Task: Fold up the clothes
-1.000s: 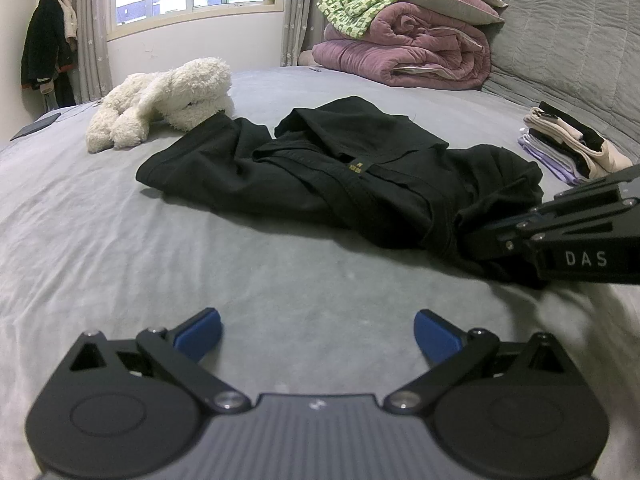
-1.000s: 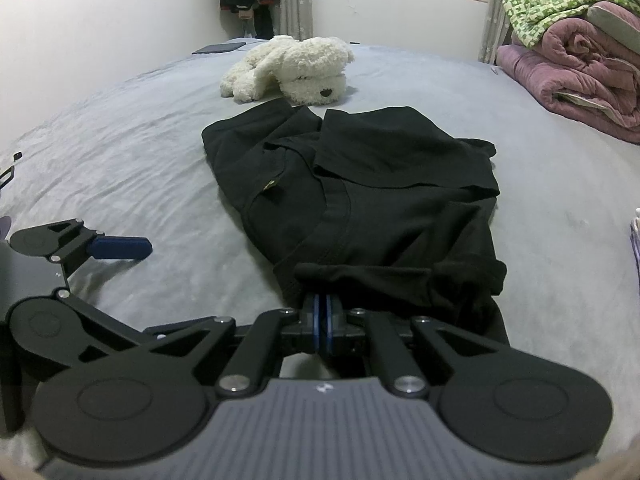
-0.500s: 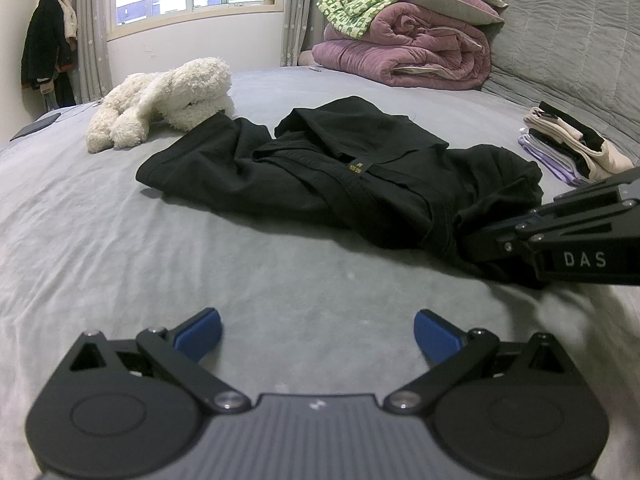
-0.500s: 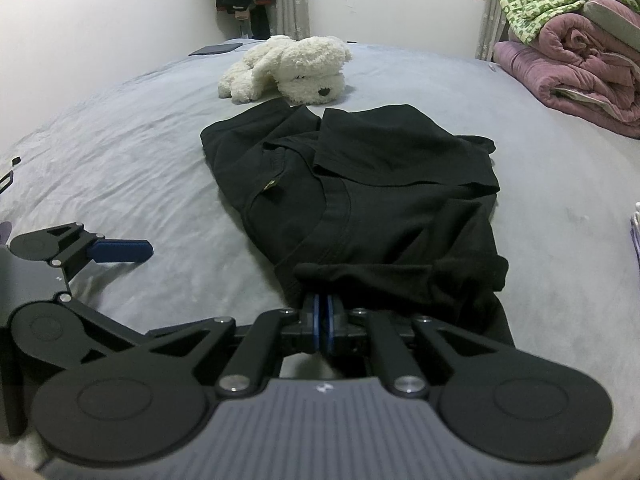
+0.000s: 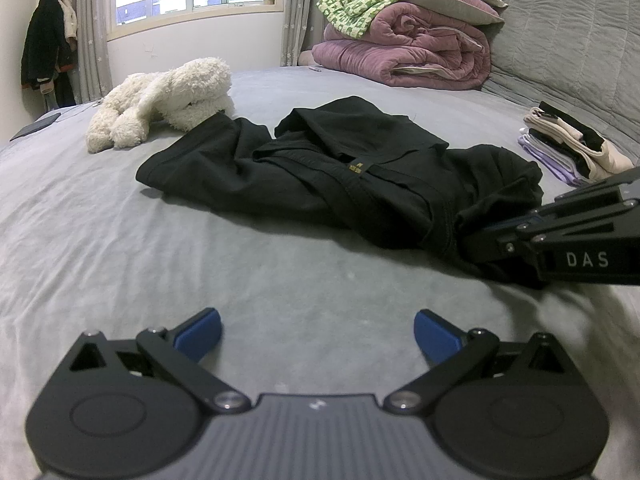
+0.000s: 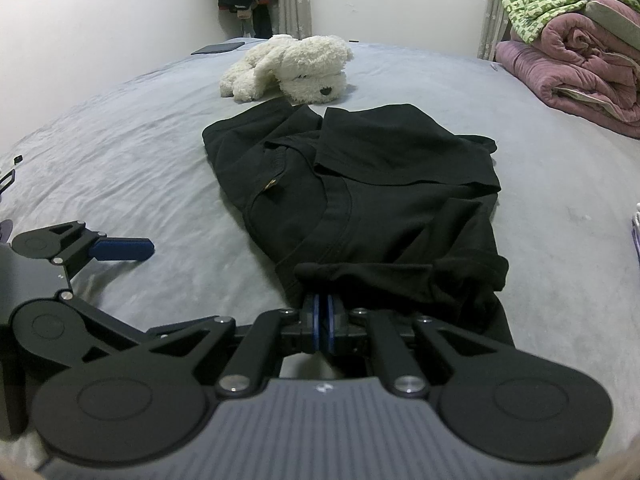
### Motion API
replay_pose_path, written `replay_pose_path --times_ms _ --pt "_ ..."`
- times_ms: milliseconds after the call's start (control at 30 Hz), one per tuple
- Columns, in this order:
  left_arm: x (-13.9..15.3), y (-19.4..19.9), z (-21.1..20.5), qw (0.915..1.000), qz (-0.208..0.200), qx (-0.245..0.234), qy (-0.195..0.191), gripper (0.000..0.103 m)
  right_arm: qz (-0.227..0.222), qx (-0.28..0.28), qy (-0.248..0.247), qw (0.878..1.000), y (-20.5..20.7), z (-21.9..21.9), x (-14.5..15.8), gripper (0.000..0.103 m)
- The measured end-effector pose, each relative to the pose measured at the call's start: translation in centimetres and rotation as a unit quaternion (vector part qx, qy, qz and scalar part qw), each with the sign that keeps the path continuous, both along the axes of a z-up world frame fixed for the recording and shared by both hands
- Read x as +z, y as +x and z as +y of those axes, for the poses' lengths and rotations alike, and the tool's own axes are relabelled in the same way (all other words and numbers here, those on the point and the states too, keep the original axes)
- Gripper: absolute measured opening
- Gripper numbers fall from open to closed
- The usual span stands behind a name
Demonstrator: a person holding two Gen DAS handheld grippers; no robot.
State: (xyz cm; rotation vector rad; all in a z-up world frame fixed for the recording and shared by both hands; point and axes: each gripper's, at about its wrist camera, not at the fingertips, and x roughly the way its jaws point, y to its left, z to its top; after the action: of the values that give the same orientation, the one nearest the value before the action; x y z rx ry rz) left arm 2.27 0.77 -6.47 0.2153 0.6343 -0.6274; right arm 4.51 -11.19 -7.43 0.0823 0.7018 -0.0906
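While the left gripper's [image 5: 316,330] jaws gape, right gripper's [image 6: 321,322] pinch one black garment [image 6: 380,200].

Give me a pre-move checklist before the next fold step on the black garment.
1. Right gripper closed on the near edge of the black garment: ok, fabric sits at its fingers.
2. Left gripper open and holding nothing: ok.
3. Left gripper at the garment: not ok, only grey bedcover lies between its fingers.
4. Garment lying flat: not ok, it is bunched with overlapping layers.
5. Plush dog clear of the far edge: cannot tell, it sits right at the edge.
6. Folded stack apart from the garment: ok.
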Motion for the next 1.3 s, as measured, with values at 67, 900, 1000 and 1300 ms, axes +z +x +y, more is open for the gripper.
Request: replay_pose_path --times_ms 67,900,1000,1300 --pt "0.0 0.0 0.0 1.0 0.0 0.0 0.0 0.103 0.0 -0.001 0.001 1.0 0.0 0.0 0.0 0.006" --pt "0.0 -0.1 0.0 1.0 0.0 0.0 0.0 0.103 -0.023 -0.009 0.046 0.999 -1.0 -1.4 1.9 0.004" --pt "0.0 -0.1 0.0 1.0 0.0 0.0 0.0 0.103 -0.043 -0.007 0.05 0.998 -1.4 -1.4 2.9 0.004" --pt "0.0 -0.1 0.0 1.0 0.0 0.001 0.0 0.103 -0.044 -0.013 0.065 0.997 -2.3 -2.1 3.5 0.004"
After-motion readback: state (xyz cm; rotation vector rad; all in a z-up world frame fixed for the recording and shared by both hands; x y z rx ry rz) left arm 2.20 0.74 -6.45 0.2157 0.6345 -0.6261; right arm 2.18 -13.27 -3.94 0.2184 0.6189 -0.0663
